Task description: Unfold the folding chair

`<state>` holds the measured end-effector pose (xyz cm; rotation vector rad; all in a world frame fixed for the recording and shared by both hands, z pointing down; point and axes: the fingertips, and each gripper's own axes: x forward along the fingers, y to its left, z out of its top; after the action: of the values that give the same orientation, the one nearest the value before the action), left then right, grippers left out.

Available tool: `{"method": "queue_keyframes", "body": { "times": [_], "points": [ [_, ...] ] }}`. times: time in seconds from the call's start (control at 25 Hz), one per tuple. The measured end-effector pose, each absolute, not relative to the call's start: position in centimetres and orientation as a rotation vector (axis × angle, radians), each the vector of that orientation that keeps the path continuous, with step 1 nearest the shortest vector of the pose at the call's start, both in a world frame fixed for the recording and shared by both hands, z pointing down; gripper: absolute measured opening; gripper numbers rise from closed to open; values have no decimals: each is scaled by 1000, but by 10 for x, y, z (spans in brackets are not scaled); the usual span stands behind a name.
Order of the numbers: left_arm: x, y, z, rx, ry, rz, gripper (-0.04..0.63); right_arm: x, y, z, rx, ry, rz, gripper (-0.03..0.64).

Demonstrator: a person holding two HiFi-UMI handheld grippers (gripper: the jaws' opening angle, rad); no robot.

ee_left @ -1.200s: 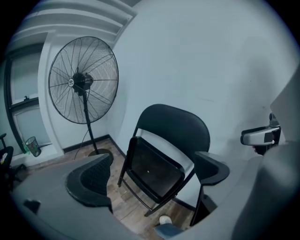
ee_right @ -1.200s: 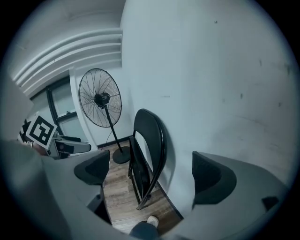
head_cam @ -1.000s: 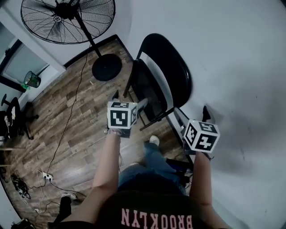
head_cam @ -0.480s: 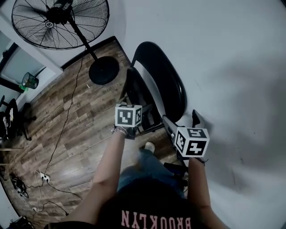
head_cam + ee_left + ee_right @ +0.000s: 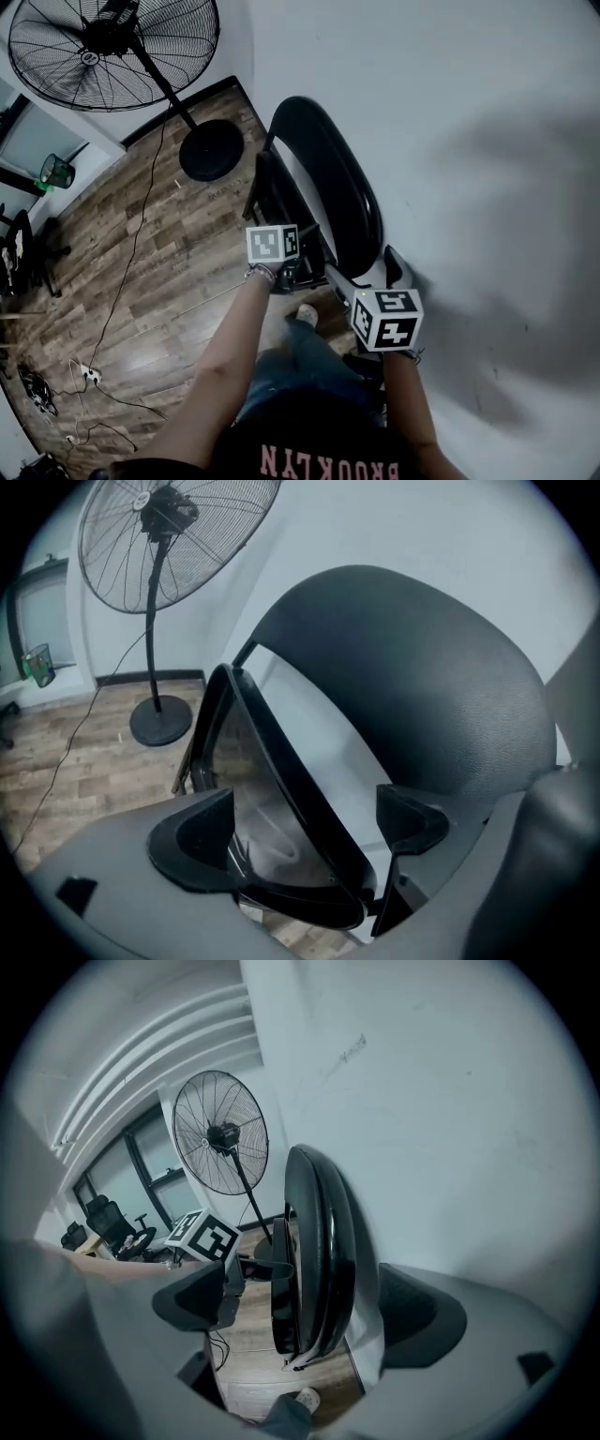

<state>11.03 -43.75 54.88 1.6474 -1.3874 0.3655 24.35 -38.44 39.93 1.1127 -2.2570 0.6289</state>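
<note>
The person's left gripper [image 5: 300, 829] has its jaws wide, though they have just been closing a little; the thin front edge of the seat [image 5: 281, 789] sits between them; it is hard to say if the left pad touches the seat, but nothing looks squeezed. The right gripper [image 5: 300, 1312] is wide too and has also just been closing a bit; the side edge of the folding chair [image 5: 314, 1241] stands between its jaws, and neither pad presses on it.

The chair is not opened; its seat is flipped up close to the round back [image 5: 412, 686]; the whole chair stands on the wood floor [image 5: 141, 253], right by the white wall [image 5: 469, 112]. So no part of the job is done; both tools are only lined up. What is left, most likely, is to grab hold, pull the seat down and away from the back, and set the chair firmly on its legs. Far behind stands a big fan [image 5: 103, 47].
</note>
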Motion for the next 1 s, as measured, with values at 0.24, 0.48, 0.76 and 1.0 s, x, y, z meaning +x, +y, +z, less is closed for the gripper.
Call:
{"method": "queue_keyframes", "body": {
  "times": [0.24, 0.48, 0.76, 1.0],
  "points": [
    [116, -454, 570, 1535, -1373, 207, 359, 242, -385, 400, 1116, -2262, 629, 508],
    [121, -463, 583, 1460, -1372, 149, 213, 241, -389, 401, 1155, -2262, 628, 491],
    [124, -467, 588, 1457, -1417, 269, 169, 238, -402, 399, 1224, -2266, 616, 443],
    [124, -464, 589, 1424, -1423, 297, 158, 244, -414, 389, 1361, -2252, 540, 255]
  ]
}}
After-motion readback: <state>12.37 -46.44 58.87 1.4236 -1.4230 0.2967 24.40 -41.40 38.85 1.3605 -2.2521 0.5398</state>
